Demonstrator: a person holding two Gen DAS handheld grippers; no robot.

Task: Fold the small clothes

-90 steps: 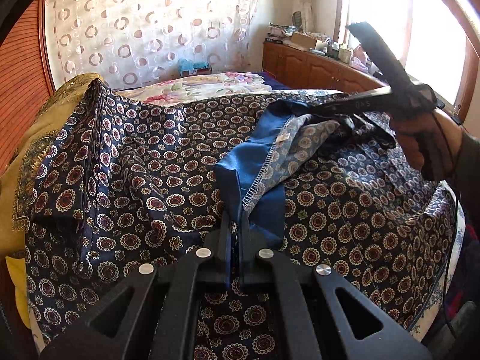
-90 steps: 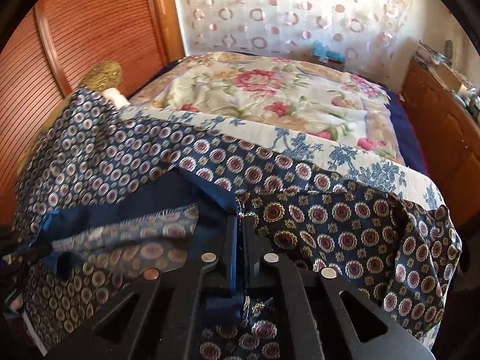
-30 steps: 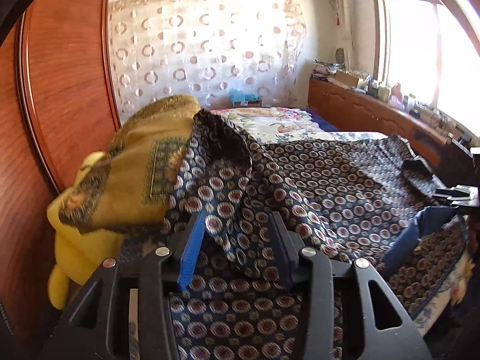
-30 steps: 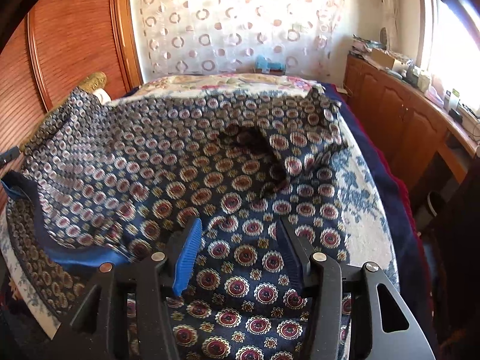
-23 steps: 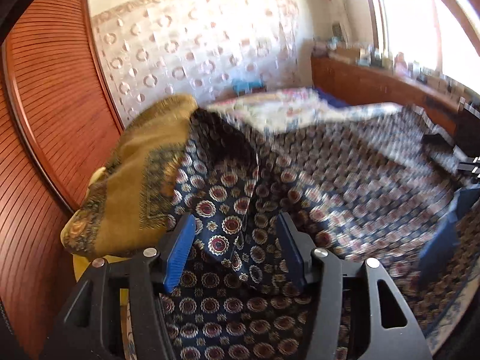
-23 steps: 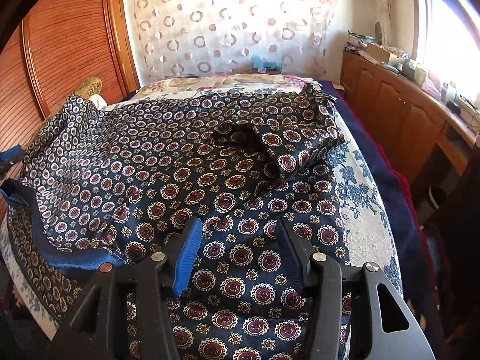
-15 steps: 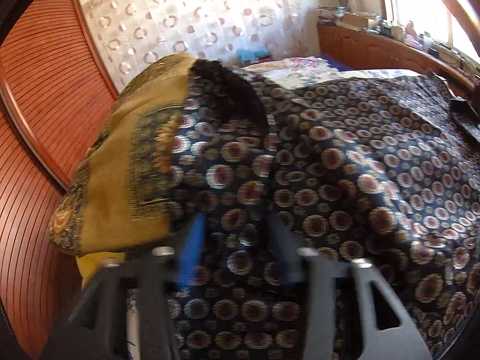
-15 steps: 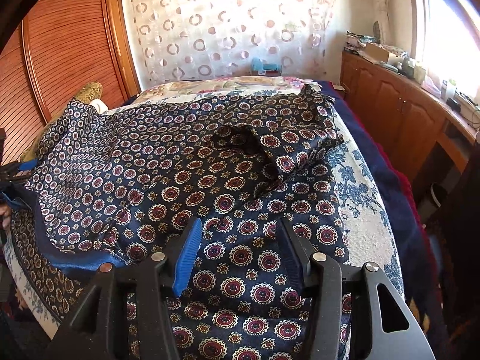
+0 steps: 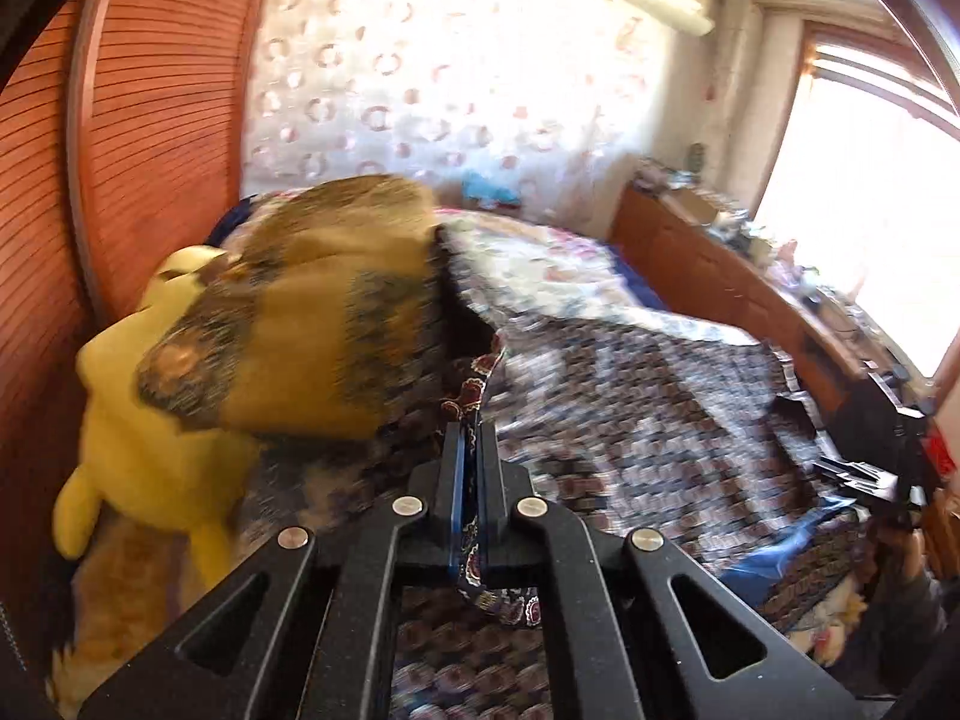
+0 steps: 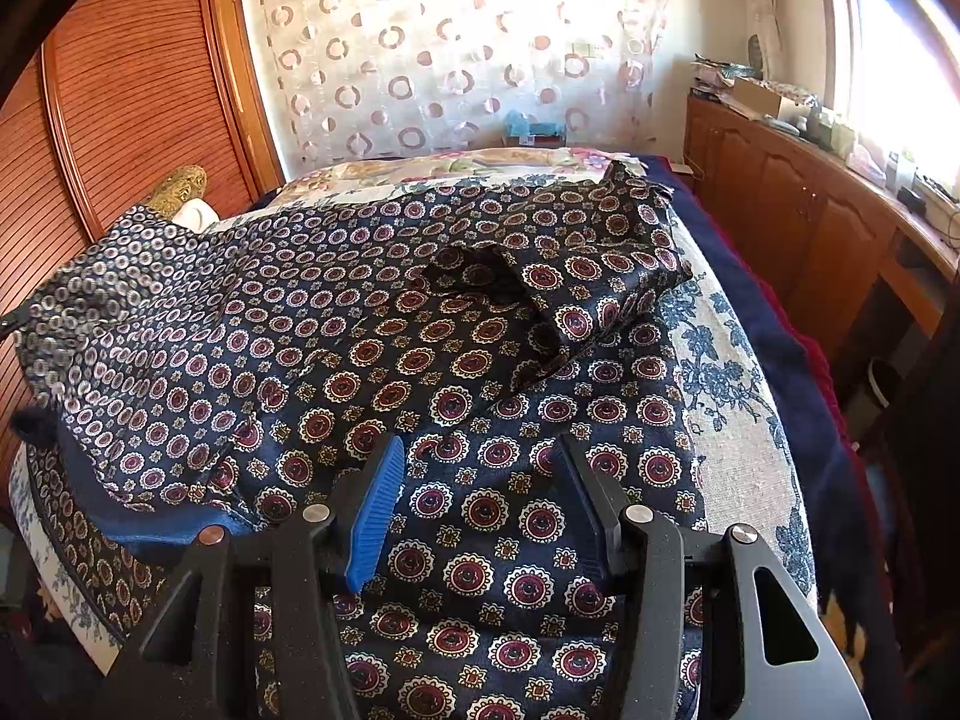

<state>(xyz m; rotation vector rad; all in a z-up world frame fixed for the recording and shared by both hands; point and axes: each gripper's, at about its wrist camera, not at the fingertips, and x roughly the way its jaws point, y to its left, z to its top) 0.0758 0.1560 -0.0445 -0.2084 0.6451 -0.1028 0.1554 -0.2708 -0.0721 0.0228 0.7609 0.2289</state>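
One garment (image 10: 420, 348) edge now sits between my left gripper (image 9: 471, 456) jaws, just clamped shut on it. My right gripper (image 10: 480, 480) hangs released above the cloth; next fold can begin.

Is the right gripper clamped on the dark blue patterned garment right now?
No, the right gripper has its jaws standing apart above the dark blue medallion-patterned garment, with no fabric pinched between them.
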